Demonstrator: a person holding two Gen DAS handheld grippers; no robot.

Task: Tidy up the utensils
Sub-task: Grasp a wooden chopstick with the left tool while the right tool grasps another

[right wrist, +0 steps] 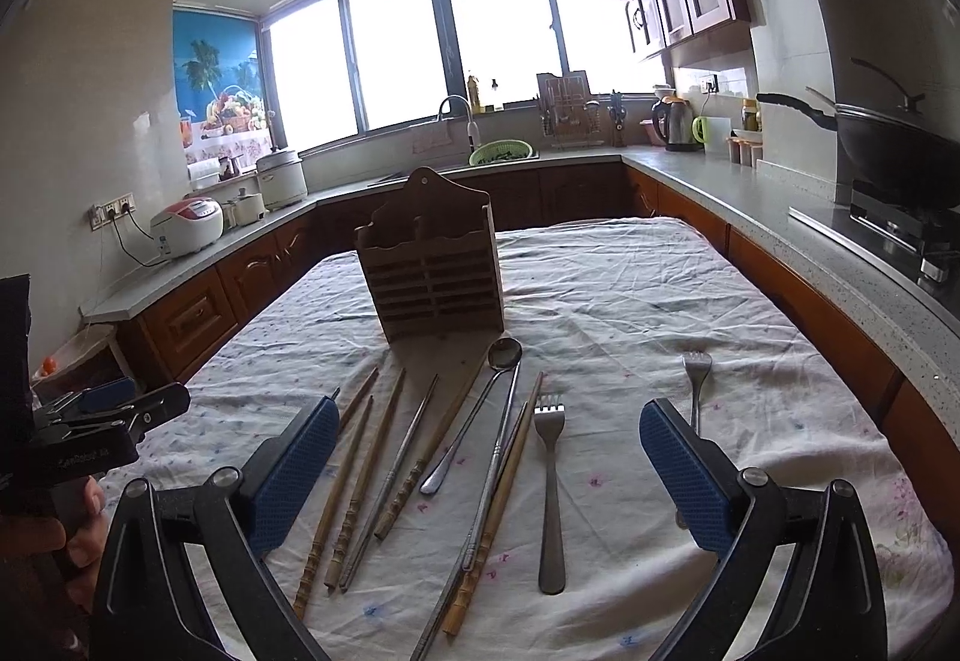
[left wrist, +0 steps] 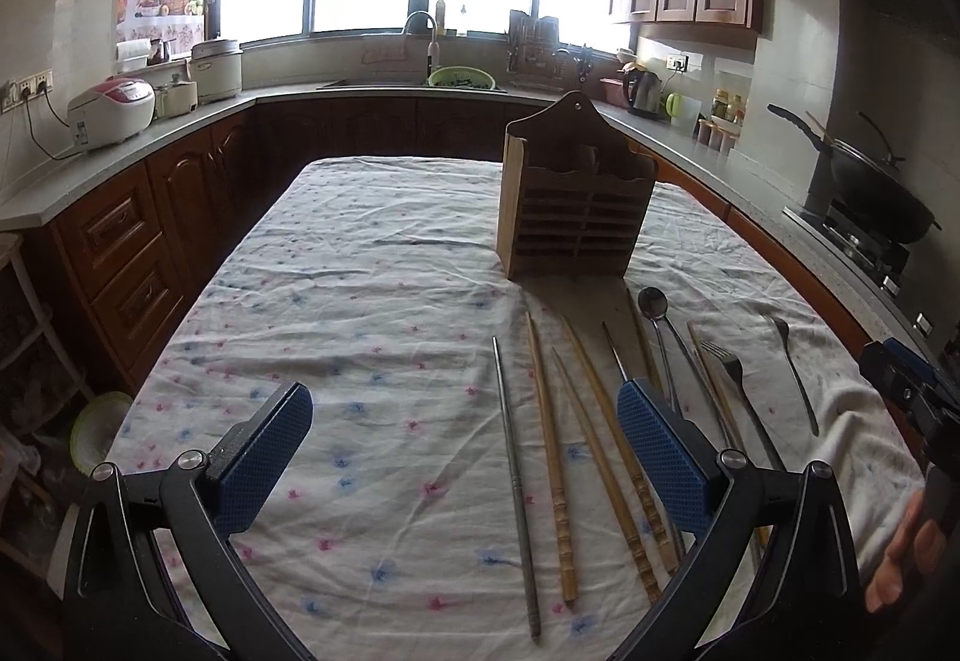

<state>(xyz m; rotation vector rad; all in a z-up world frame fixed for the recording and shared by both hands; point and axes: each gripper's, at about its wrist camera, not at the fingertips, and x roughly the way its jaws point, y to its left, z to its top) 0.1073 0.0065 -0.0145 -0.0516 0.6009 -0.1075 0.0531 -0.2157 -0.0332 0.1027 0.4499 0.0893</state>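
Both tools, left tool [left wrist: 465, 457] and right tool [right wrist: 483, 472], hover wide open, empty, over the chopsticks [right wrist: 360, 487], probably choosing one for the wooden holder [right wrist: 432, 277].

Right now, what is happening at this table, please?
A person holds a hand-held gripper in each hand over a cloth-covered table. The left hand-held gripper and the right hand-held gripper are both open and empty. Chopsticks, a spoon and forks lie loose before the wooden utensil holder; none is sorted yet.
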